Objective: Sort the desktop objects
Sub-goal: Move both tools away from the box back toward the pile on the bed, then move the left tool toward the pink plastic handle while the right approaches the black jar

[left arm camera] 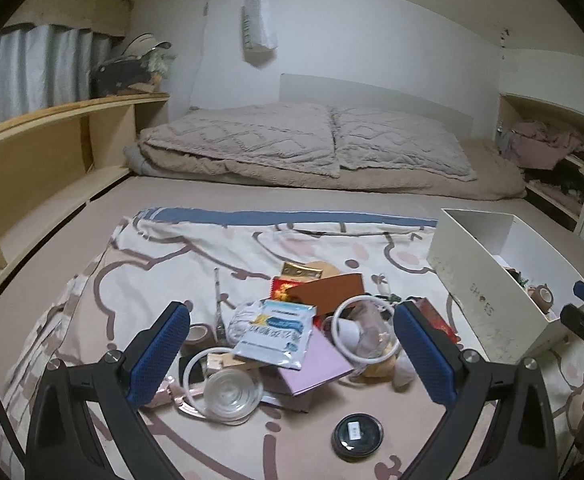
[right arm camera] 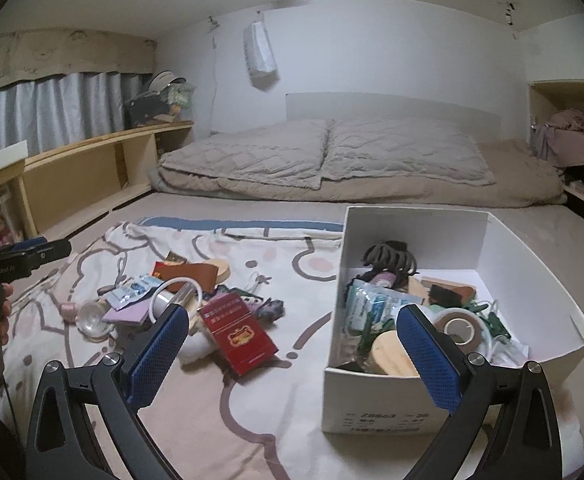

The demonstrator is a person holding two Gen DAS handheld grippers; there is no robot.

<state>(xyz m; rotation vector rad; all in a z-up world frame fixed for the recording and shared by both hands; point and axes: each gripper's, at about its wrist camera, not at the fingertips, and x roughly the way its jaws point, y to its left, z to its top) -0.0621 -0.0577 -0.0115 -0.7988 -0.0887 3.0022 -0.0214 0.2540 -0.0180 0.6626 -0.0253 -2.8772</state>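
Left hand-held gripper (left arm camera: 292,354) released, jaws wide, hovering over cluttered pile (left arm camera: 292,332) on patterned sheet (left arm camera: 195,248). Right hand-held gripper (right arm camera: 292,354) released too, empty, red packet (right arm camera: 237,336) at 11 o'clock, part-filled white box (right arm camera: 408,400) at 2 o'clock.

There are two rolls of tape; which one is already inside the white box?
The larger pale roll, lying in the white box. The smaller brown roll lies on the sheet beside the pile.
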